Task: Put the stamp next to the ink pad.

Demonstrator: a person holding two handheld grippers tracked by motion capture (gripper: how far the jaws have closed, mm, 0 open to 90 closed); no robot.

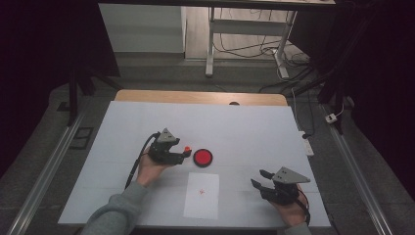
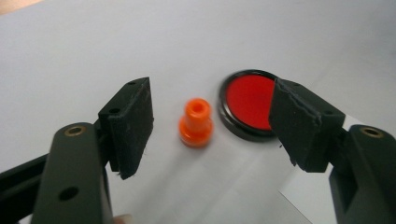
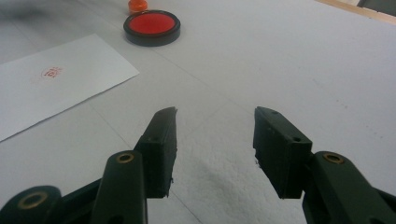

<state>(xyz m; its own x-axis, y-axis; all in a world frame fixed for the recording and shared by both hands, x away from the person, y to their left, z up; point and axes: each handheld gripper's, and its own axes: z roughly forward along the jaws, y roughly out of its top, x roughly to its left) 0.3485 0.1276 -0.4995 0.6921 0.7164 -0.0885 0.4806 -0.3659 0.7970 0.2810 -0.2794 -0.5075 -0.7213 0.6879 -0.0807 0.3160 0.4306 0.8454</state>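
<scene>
Stamp (image 2: 196, 122), small, orange and round, stands alone on the table (image 1: 254, 127) between the wide left gripper (image 1: 185, 152) jaws, beside one red ink pad (image 2: 248, 103). One paper (image 1: 201, 195). Right gripper (image 1: 261, 178) wide, holding nothing.

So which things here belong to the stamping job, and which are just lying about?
In the job:
- orange stamp, standing free between the open left tongs
- red ink pad
- stamped paper sheet

Lying about:
- right tongs, open and holding nothing
- white power strip at the table's edge
</scene>
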